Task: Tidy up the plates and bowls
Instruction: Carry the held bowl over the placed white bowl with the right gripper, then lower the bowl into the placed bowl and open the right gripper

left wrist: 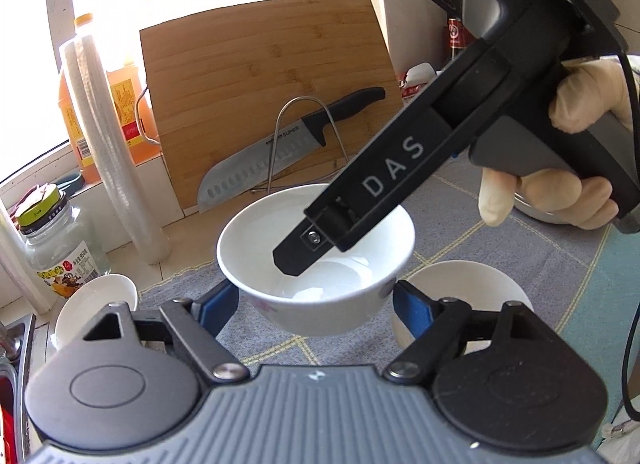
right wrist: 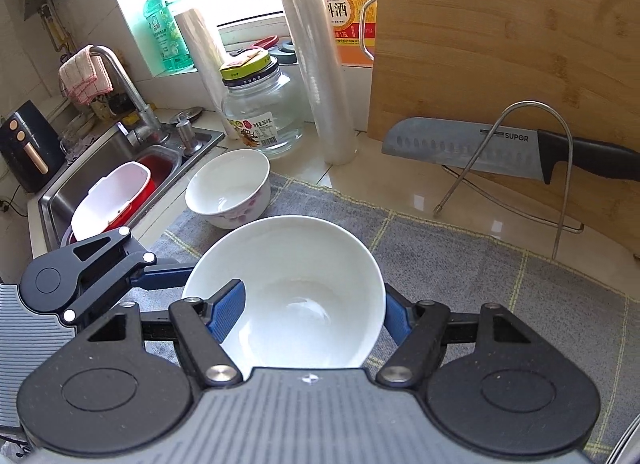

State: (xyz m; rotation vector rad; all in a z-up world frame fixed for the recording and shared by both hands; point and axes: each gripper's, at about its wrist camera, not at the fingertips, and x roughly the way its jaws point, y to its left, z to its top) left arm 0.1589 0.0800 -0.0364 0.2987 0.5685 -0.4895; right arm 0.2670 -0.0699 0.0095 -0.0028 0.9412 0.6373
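A white bowl with a faint pink flower print stands on the grey checked cloth. My left gripper is open, its blue pads on either side of the bowl's base, apart from it. My right gripper is around the bowl's right rim, one pad inside, one outside; whether it clamps the wall is unclear. In the left wrist view its finger reaches down into the bowl. A second flowered bowl sits at the cloth's far left, a third white bowl at the right.
A bamboo cutting board leans at the back with a knife on a wire rack. A glass jar, cling-film rolls and an orange bottle stand behind. The sink with a white container lies left.
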